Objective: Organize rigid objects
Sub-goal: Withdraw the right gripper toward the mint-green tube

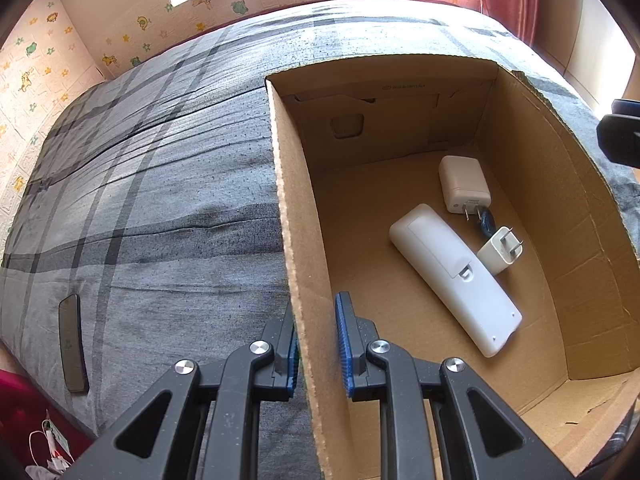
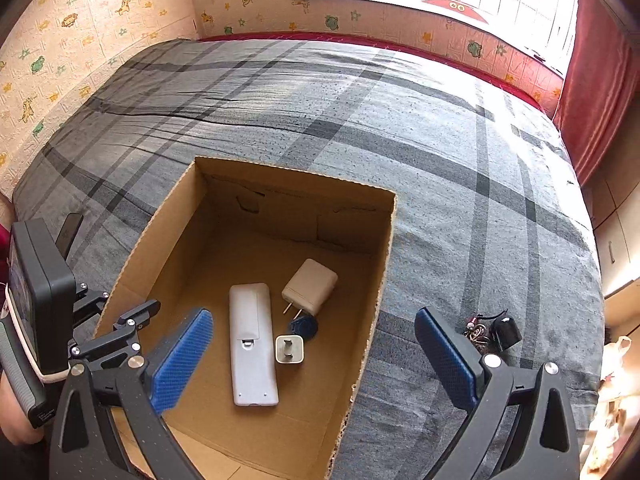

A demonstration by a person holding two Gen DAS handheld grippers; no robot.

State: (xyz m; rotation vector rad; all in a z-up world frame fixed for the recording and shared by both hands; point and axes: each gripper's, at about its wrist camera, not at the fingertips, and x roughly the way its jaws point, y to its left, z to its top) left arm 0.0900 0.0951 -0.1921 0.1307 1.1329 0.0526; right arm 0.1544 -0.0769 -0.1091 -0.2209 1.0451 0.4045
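Note:
An open cardboard box [image 1: 296, 240] [image 2: 384, 248] stands on the grey plaid bed. Inside lie a white remote [image 1: 456, 276] [image 2: 252, 344], a large white charger [image 1: 464, 184] [image 2: 310, 286], a small white plug [image 1: 500, 250] [image 2: 289, 349] and a blue item [image 2: 304, 326]. My left gripper [image 1: 318, 344] is shut on the box's left wall, one finger inside, one outside. My right gripper [image 2: 312, 356] is open and empty above the box's near right part. The left gripper also shows in the right wrist view [image 2: 120, 332].
A dark flat device [image 1: 72, 350] [image 2: 70, 234] lies on the bed left of the box. A bunch of keys with a black fob [image 2: 496, 334] lies on the bed right of the box. Red curtain [image 2: 600, 80] and wall border the bed.

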